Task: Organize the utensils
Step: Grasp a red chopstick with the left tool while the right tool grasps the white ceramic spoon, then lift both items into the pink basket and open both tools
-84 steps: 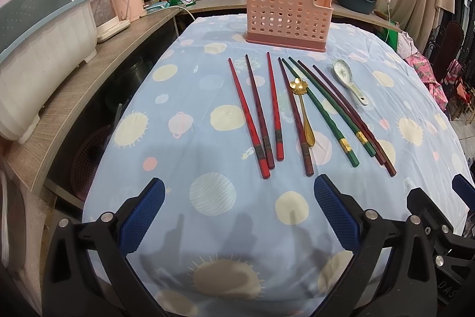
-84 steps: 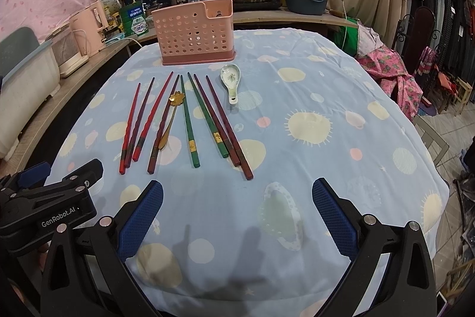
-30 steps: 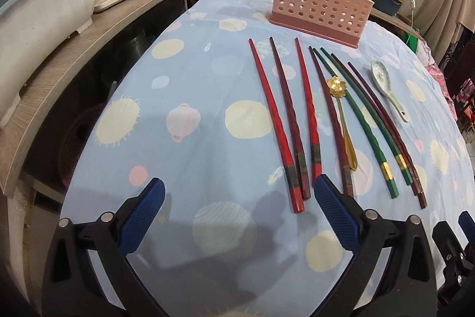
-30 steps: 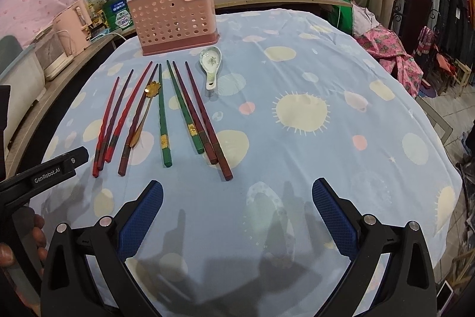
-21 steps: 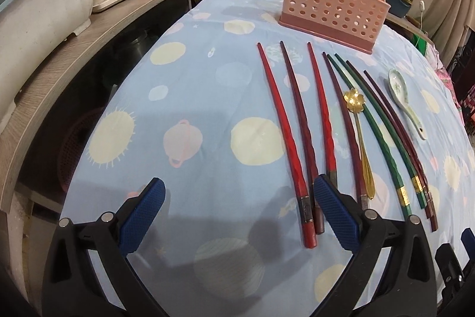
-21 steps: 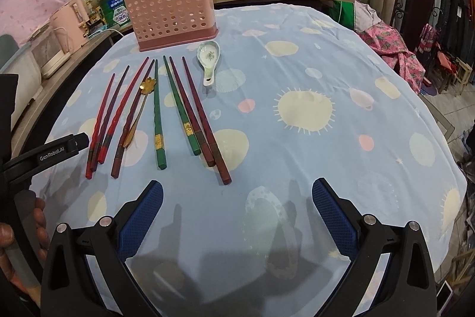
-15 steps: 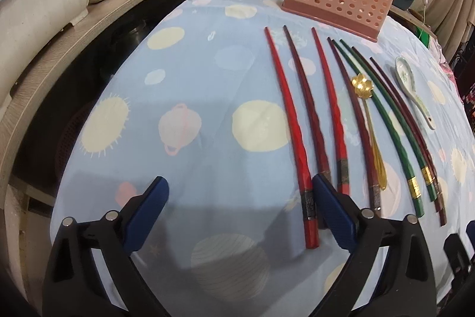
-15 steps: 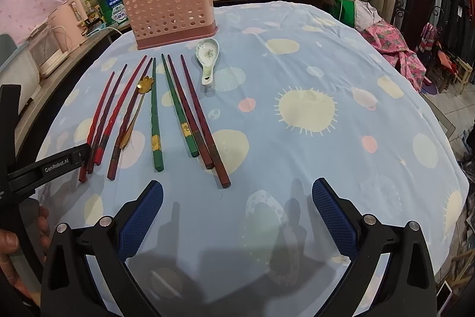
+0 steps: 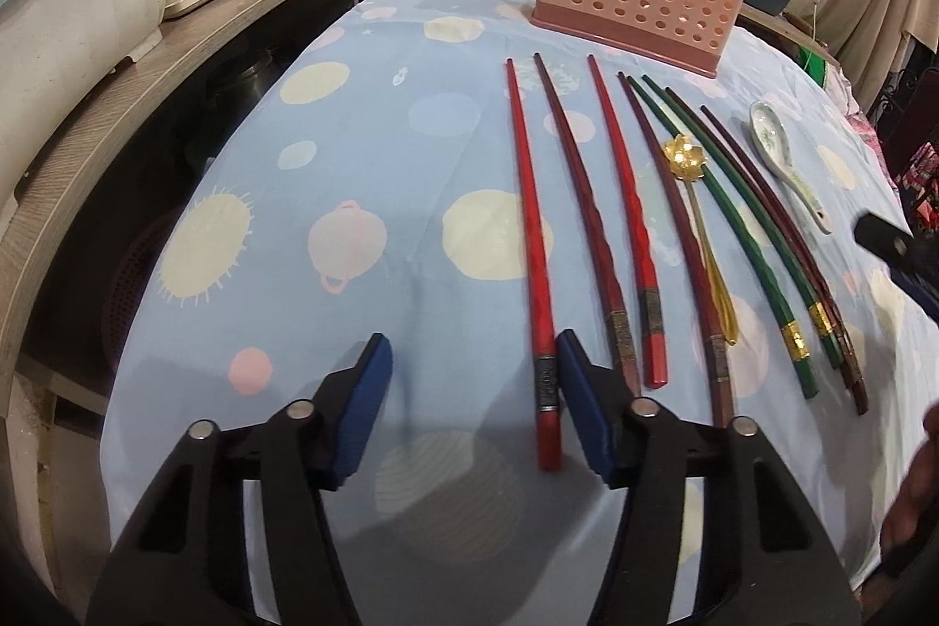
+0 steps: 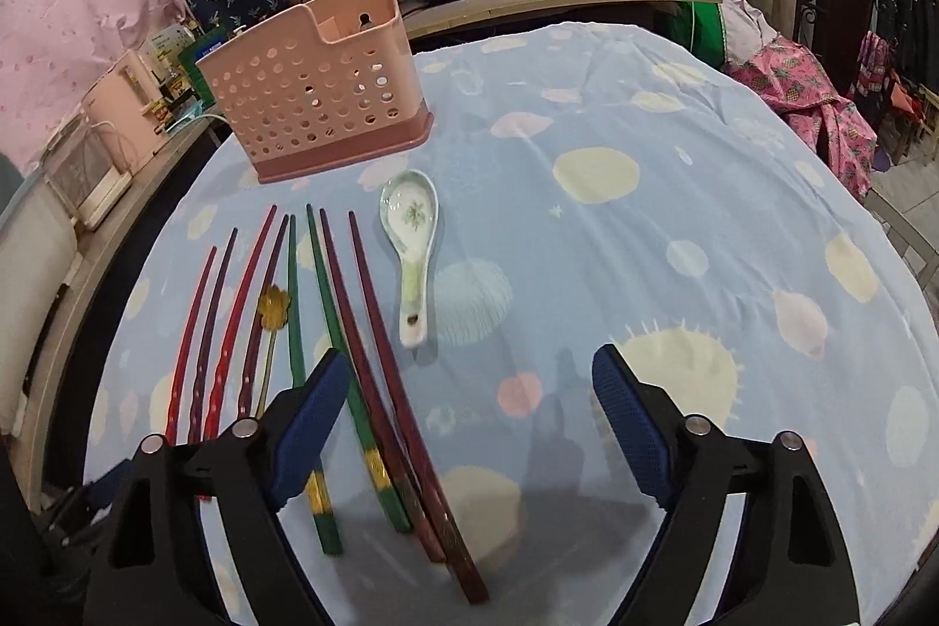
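Two open grippers (image 9: 472,374) (image 10: 469,391) over chopsticks (image 9: 639,239)

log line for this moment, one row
step: approach | left gripper: open, straddling bright red chopstick | right gripper: open, over dark chopsticks | pink caddy: no utensils visible inside

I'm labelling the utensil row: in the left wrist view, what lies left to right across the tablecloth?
Bright red chopstick → dark maroon chopstick → second bright red chopstick → gold flower spoon → green chopstick → white ceramic spoon.
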Tool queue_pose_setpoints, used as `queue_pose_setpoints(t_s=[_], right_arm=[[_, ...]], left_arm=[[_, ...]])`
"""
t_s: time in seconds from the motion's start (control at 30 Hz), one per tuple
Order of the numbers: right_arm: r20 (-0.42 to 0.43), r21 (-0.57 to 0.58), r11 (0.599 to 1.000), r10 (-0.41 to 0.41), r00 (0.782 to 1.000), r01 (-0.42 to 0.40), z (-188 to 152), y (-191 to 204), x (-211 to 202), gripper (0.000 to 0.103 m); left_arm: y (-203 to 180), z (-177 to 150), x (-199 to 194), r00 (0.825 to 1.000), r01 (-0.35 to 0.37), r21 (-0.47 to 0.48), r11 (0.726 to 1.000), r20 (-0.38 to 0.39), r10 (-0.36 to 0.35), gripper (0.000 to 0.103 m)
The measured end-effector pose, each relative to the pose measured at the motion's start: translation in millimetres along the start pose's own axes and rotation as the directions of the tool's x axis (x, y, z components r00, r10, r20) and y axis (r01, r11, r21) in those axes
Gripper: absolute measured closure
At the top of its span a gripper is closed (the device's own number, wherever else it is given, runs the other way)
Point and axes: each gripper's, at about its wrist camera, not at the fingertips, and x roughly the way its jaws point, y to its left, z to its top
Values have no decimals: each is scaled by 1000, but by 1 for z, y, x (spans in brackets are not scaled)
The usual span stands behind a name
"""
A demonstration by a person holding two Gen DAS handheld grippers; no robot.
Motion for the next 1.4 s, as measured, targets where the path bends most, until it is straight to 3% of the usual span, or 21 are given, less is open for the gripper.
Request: queue_pose_setpoints(t_s=[0.13, 0.23, 0.3, 0.5, 0.67, 1.0, 1.4], right_arm=[[-34, 33, 999, 35, 999, -34, 16, -2, 27, 47], [-71, 67, 995, 72, 995, -67, 19, -4, 46, 59], [-67, 58, 996, 74, 995, -70, 21, 0, 51, 62], [-73, 28, 997, 75, 995, -73, 22, 6, 57, 84], [-72, 38, 995, 94, 993, -91, 18, 3, 50, 91], [-16, 41, 995, 88, 996, -88, 16, -7, 3, 92], [63, 16, 998, 67, 996, -68, 32, -16, -40, 96]], left_arm=[[1, 2, -1, 999, 36, -4, 999, -5, -36, 72], [3, 4, 0, 997, 70, -12, 997, -11, -70, 80], [3, 5, 1, 996, 84, -11, 996, -13, -85, 85], [1, 6, 2, 994, 109, -6, 994, -15, -109, 95], [5, 6, 0, 991, 134, -23, 991, -22, -134, 96], [17, 13, -27, 989, 145, -45, 988, 28, -144, 96], [28, 63, -82, 971, 143, -34, 989, 196, -134, 96]])
